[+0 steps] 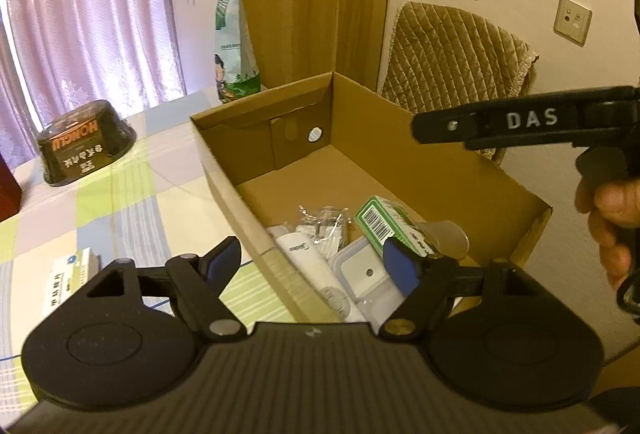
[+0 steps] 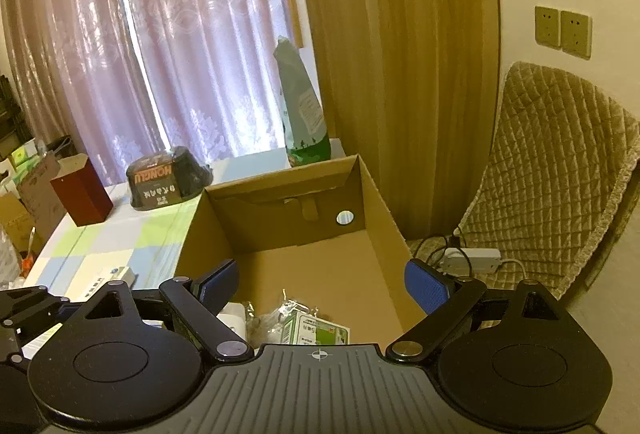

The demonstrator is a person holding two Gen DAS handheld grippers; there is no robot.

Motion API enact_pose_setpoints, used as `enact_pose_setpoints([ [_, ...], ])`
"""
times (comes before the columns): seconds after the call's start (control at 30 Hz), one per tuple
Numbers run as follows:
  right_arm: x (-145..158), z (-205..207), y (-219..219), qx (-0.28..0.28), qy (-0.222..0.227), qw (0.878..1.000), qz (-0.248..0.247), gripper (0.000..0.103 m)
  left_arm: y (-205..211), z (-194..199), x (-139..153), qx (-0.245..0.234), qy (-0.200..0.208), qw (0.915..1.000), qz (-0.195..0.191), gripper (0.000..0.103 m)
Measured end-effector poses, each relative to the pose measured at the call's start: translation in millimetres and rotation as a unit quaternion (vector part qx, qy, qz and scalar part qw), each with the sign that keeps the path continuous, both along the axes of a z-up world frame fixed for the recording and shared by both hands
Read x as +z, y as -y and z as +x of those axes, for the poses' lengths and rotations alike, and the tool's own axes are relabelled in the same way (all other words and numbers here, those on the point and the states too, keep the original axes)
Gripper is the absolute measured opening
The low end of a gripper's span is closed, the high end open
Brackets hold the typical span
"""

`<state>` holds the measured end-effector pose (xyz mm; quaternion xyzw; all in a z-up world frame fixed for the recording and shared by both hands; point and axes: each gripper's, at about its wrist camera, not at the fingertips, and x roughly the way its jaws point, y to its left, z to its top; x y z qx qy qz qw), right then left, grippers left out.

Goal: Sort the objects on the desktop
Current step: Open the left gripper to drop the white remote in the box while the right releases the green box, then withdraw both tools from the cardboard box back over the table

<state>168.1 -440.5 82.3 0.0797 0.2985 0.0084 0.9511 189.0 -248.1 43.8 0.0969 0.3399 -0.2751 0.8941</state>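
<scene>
Over the cardboard box (image 1: 360, 137) at your twelve o'clock, both your left gripper (image 1: 316, 266) and right gripper (image 2: 320, 286) gape empty; green carton (image 1: 384, 222) lies inside.

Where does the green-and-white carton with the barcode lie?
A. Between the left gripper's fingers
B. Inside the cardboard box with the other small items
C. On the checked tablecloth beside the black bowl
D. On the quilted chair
B: the carton rests in the near end of the box, among the white tube and plastic packet; the left gripper is open and holds nothing.
</scene>
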Motion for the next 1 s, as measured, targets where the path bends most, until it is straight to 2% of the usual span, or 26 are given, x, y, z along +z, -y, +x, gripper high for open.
enact_pose_setpoints([
  [0.1,5.6,-8.3,-2.8,-0.003,0.002,1.0,0.004,0.092,-13.2,-6.3,3.8,0.009,-0.001,0.9999,-0.006,0.082],
  [0.2,11.3,-20.6,-9.0,-0.001,0.007,1.0,0.013,0.092,-32.2,-18.6,7.3,0.023,0.005,0.9996,-0.013,0.094],
  [0.33,14.4,-38.2,-26.6,0.012,0.014,1.0,0.017,0.092,-65.0,-37.7,5.4,0.048,0.003,0.9988,-0.013,0.102],
  [0.5,14.4,-55.9,-59.8,0.042,0.018,0.999,0.02,0.092,-108.5,-53.9,-2.6,0.084,-0.005,0.9965,0.003,0.102],
  [0.77,17.3,-89.8,-123.6,0.1,0.037,0.994,0.021,0.092,-183.0,-71.9,-9.3,0.156,-0.016,0.9874,0.018,0.102],
  [1.0,-5.0,-108.2,-177.6,0.146,0.013,0.989,0.009,0.092,-226.7,-87.8,-10.6,0.194,-0.024,0.9806,0.019,0.102],
])
